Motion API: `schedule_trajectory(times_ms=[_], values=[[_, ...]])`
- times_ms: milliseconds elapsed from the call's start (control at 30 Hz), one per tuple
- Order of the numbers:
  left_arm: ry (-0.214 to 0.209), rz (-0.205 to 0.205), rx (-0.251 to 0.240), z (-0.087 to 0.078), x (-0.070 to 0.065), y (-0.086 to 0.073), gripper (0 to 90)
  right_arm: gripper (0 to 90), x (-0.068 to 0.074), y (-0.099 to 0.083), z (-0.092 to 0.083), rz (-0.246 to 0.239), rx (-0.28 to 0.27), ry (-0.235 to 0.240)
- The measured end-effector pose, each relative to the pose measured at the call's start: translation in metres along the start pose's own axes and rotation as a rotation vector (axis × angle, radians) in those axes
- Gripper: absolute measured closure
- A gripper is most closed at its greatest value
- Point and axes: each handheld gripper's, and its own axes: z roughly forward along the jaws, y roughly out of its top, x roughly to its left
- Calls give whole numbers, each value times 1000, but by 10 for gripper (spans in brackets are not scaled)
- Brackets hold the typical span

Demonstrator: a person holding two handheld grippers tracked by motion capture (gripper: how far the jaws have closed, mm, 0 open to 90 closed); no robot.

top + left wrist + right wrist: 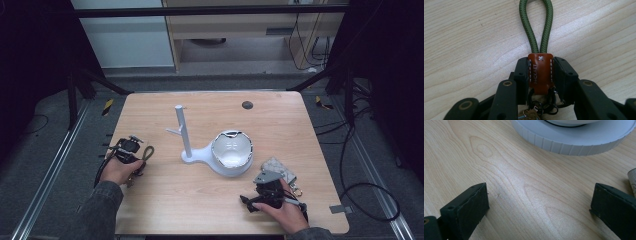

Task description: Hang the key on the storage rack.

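So the left gripper (pixel 540 75) is clamped tight on a keychain (pixel 540 72), both black jaws pressing the sides of its brown leather tab; the stamp on that tab reads something like "HICKAET" running up the leather, though the letters are small and I wouldn't swear to every one; there's a little white stitched X near the top edge and white stitching down both sides. An olive green braided cord loop (pixel 536 25) comes out of the top of the tab and lies flat on the wooden table (pixel 461 37); below the tab, dark metal rings (pixel 544 102) hang between the jaws.

From the high view the keychain sits at the table's left edge, in front of the left hand (pixel 119 170); the white stand (pixel 186 142) with its upright post and the shiny bowl (pixel 231 150) are in the middle, well apart from it.

The right gripper (pixel 539 212) has its jaws wide apart over bare wood, nothing between them; the stand's ribbed white base (pixel 574 142) is just ahead; a grey patterned pouch (pixel 279 167) lies just beside that gripper.
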Motion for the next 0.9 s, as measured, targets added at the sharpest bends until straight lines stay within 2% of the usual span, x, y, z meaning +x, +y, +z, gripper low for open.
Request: schedule_trajectory(times_ms=[100,233,400,533,567,900], values=[[6,5,-12,-2,0,-2,658,15,0,0,0,0,0,0],[5,12,-64,-13,1,-6,660,15,0,0,0,0,0,0],[-18,-14,-201,-31,1,-19,661,14,0,0,0,-1,0,2],[-22,-18,-286,-42,-1,-31,661,10,0,0,0,2,3,4],[-18,-8,-307,-46,-1,-33,661,9,0,0,0,4,4,1],[10,12,-458,-75,-10,-45,662,5,-6,4,4,19,1,-17]])
